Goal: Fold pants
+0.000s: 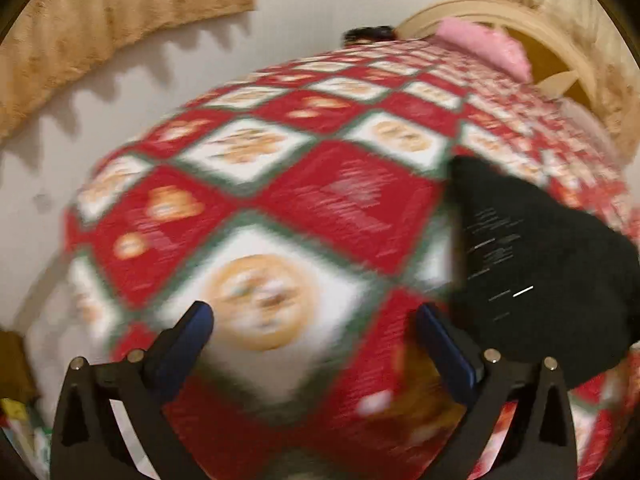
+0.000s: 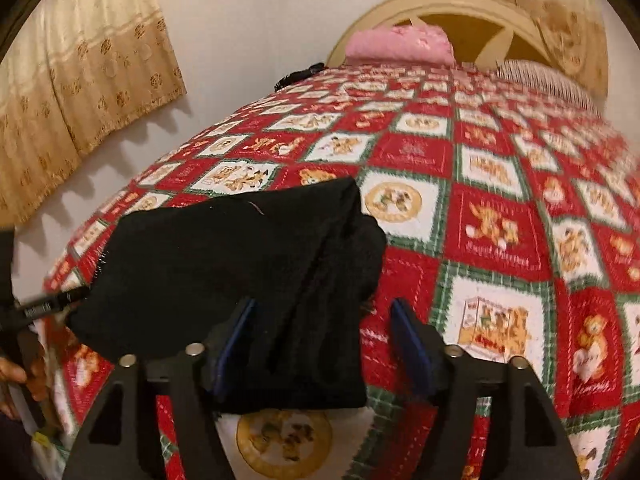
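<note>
The black pants (image 2: 240,248) lie folded in a thick bundle on the red, white and green teddy-bear bedspread (image 2: 492,236). My right gripper (image 2: 323,308) stands open over the bundle's near end. The cloth lies between its blue pads, and the right pad is clear of the fabric. In the left wrist view, which is blurred, the pants (image 1: 540,260) are to the right. My left gripper (image 1: 314,314) is wide open above bare bedspread (image 1: 256,292), holding nothing. Part of the left gripper (image 2: 48,304) and a hand (image 2: 20,376) show at the far left edge of the right wrist view.
A pink pillow (image 2: 400,46) rests against the cream headboard (image 2: 460,8) at the far end of the bed. A small dark object (image 2: 298,76) lies at the bed's far left edge. Beige curtains (image 2: 80,80) hang on the white wall left of the bed.
</note>
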{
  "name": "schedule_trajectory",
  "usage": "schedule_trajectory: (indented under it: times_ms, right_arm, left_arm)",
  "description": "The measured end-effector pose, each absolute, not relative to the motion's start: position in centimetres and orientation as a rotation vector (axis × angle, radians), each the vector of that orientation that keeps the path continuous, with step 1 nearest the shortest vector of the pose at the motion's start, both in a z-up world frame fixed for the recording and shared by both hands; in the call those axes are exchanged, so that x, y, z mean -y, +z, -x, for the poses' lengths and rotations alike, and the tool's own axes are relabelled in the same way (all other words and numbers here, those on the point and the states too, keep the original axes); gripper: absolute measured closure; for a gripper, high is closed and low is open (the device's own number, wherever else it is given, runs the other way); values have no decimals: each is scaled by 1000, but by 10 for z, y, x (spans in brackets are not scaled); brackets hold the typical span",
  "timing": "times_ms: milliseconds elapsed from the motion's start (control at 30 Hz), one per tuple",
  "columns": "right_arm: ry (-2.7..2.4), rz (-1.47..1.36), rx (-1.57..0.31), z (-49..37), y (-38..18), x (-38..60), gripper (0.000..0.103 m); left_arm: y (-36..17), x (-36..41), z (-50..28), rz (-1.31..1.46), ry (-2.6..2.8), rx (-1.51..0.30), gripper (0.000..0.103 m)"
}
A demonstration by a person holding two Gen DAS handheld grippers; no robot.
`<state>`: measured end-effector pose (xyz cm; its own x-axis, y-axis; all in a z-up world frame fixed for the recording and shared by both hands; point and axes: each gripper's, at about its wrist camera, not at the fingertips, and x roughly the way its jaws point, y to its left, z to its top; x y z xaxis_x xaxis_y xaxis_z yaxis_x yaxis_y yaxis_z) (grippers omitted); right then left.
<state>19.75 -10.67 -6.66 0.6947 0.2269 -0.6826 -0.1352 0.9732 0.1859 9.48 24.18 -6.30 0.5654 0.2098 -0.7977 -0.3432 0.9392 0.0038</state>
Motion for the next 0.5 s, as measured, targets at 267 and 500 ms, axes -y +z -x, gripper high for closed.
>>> schedule_trajectory:
  times_ms: [267, 500]
  right_arm:
    - [219, -421, -750, -160, -58, 166, 31]
    - [165, -269, -663, -140, -27, 137, 88]
  left_arm:
    - [-23, -242, -68, 155, 300, -798, 0]
    - [-8, -168, -89, 71, 159, -738, 0]
